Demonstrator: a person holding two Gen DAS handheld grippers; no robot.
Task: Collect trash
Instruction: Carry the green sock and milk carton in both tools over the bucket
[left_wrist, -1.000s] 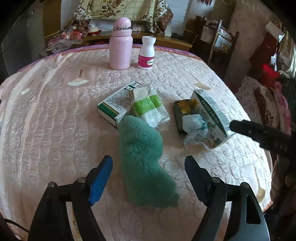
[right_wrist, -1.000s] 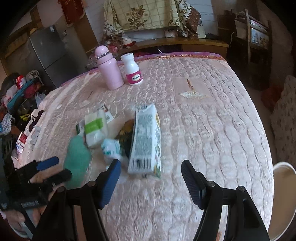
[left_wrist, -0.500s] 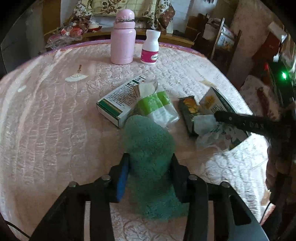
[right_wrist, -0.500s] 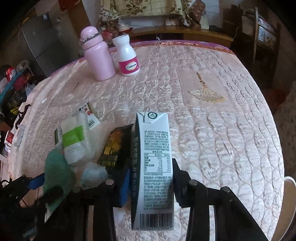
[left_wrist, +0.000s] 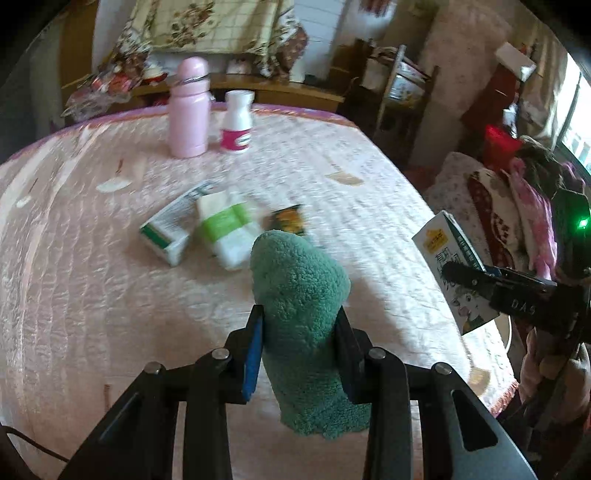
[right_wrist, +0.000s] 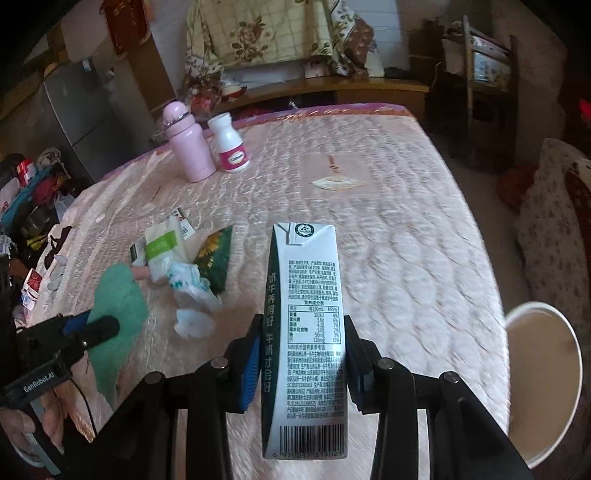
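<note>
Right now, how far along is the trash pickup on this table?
Nothing looks binned yet. In hand: the left gripper is shut on the fluffy green cloth, and the right gripper is shut on the white milk carton, near the white bucket beside the table. Left on the pink quilted tabletop: a crumpled white wrapper, a dark snack packet and a green-banded tissue pack.

Lived-in home room, quilted pink cover (right_wrist: 388, 229) on the bench, grey fridge (right_wrist: 79, 118) far left, floral cloth (right_wrist: 266, 33) over a wooden sideboard (right_wrist: 351, 90), wooden shelf rack (right_wrist: 487, 62) far right
</note>
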